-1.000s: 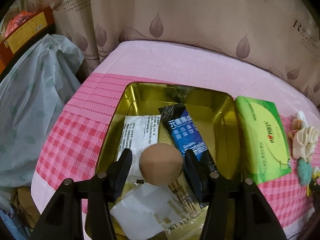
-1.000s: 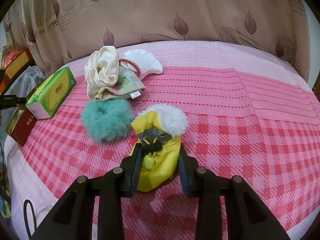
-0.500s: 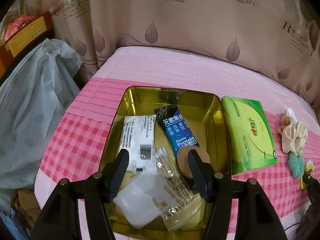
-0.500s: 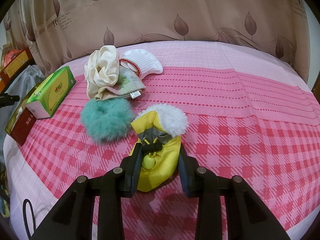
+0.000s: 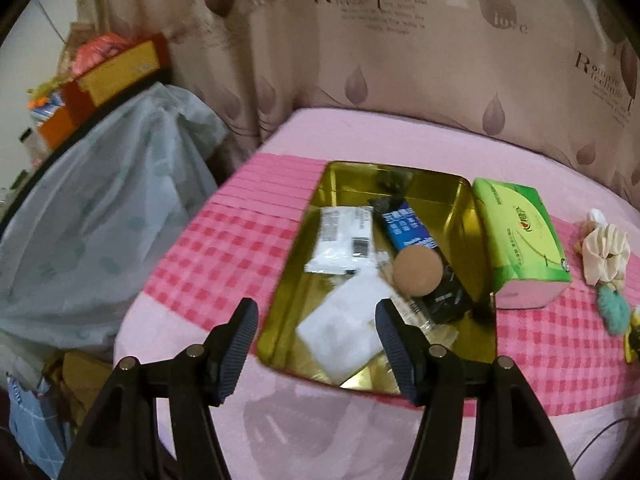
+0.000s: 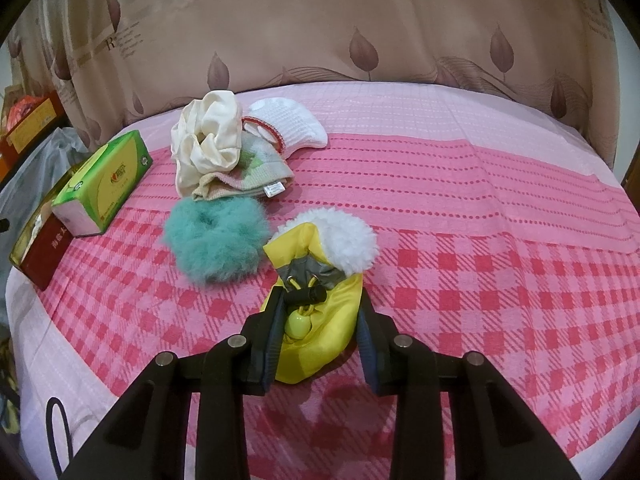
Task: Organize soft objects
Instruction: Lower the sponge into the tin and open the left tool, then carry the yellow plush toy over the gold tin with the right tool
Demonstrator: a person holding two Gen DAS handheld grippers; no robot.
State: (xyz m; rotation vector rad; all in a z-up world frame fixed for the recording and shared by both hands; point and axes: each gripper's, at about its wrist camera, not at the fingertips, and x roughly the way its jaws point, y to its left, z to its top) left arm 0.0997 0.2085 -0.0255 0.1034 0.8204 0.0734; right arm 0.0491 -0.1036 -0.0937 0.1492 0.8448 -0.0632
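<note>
A gold tin (image 5: 304,236) on the pink checked cloth holds a tan sponge ball (image 5: 418,271), a blue protein bar (image 5: 408,228), white packets (image 5: 344,240) and a bag of cotton swabs. My left gripper (image 5: 314,330) is open and empty, above the tin's near edge. My right gripper (image 6: 318,330) is shut on a yellow pouch with a white fleece rim (image 6: 328,304), which lies on the cloth. A teal fluffy scrunchie (image 6: 216,240), a cream scrunchie (image 6: 208,140), a knitted cloth (image 6: 248,172) and a white sock (image 6: 288,124) lie behind the pouch.
A green tissue pack (image 5: 516,236) lies right of the tin; it also shows in the right wrist view (image 6: 104,184). A plastic-covered heap (image 5: 92,220) and boxes stand left of the table. A curtain (image 6: 320,20) hangs behind. The table edge runs close below both grippers.
My left gripper let go of the tan sponge ball, which now lies in the tin, and has pulled back and up from the tin. The right gripper has not moved.
</note>
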